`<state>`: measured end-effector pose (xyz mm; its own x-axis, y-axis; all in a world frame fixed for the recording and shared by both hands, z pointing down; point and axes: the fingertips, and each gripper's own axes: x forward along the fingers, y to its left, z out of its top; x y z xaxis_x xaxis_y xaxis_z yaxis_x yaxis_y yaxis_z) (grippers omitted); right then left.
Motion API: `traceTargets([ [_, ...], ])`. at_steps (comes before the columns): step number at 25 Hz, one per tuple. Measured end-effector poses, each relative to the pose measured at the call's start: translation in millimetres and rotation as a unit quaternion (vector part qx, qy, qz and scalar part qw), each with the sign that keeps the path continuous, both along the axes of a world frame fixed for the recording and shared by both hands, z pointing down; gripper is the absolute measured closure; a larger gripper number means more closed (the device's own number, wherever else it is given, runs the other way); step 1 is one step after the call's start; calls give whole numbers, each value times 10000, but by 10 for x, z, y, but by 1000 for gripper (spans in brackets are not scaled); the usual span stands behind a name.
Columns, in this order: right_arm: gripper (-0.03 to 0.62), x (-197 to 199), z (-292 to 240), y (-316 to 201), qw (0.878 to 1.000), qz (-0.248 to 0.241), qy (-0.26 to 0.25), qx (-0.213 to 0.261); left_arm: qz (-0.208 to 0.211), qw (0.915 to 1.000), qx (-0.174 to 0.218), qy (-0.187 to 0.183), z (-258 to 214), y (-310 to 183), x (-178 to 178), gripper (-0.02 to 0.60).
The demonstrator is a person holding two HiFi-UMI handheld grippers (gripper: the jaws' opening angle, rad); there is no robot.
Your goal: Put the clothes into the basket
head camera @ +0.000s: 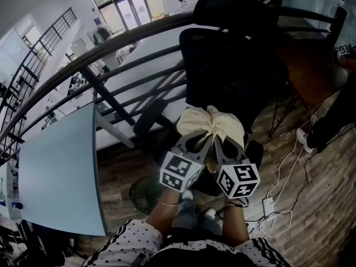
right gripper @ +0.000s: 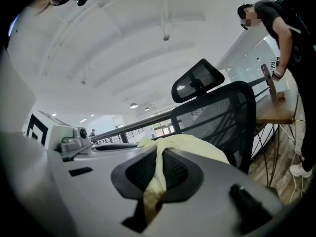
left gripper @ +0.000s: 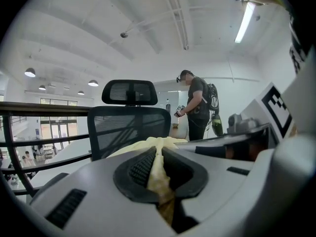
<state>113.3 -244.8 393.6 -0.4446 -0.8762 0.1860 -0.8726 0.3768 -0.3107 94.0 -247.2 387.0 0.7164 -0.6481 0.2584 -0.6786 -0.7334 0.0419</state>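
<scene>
Step in hand: carrying the garment to the basket, judged from the two-handed hold in mid-air.
Garment location: clear of the floor, in front of the black office chair, at the tips of both grippers.
Left gripper: fingers narrow, clamped on a fold of pale yellow cloth that runs down between the ribbed pads.
Right gripper: fingers narrow, clamped on a second fold of the same cloth.
Gripper spacing: the two tips sit just beside each other, so the cloth gathers into one pinch.
Basket: not identified with certainty. A round dark mesh object stands on the floor below the left gripper and may be it.
Procedure, grip: keep both clamps closed until the cloth is over the basket opening.
Procedure, travel: move both grippers together. Pulling them apart would stretch the pinch and could slip a fold.
Procedure, clearance: keep hanging cloth off the chair seat and armrests.
Procedure, release: lower the bundle into the opening, then open both grippers together.
Garment orientation: bunched. The free cloth spreads away from the fingers toward the chair.
Long axis: weak because of bunching. In the head view the bundle is wider than deep, lying crosswise to both grippers.
Hanging part: hidden behind the grippers; extent cannot be told.
</scene>
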Motion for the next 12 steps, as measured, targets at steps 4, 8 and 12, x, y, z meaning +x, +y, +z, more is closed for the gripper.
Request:
traceTargets([
  [4, 556, -26, -168, 33, 9999, -43, 24, 118, -43, 9999, 94, 6, -165, 33, -27, 541],
  [8, 556, -41, -366, 80, 9996, -121, 16, 260, -92, 9997, 220, 48, -365, 85, -43, 541],
  [12, 556, -66, -585, 108, 9990, -170, 41, 421, -140, 9991, 404, 68, -585, 116, -68, 541],
])
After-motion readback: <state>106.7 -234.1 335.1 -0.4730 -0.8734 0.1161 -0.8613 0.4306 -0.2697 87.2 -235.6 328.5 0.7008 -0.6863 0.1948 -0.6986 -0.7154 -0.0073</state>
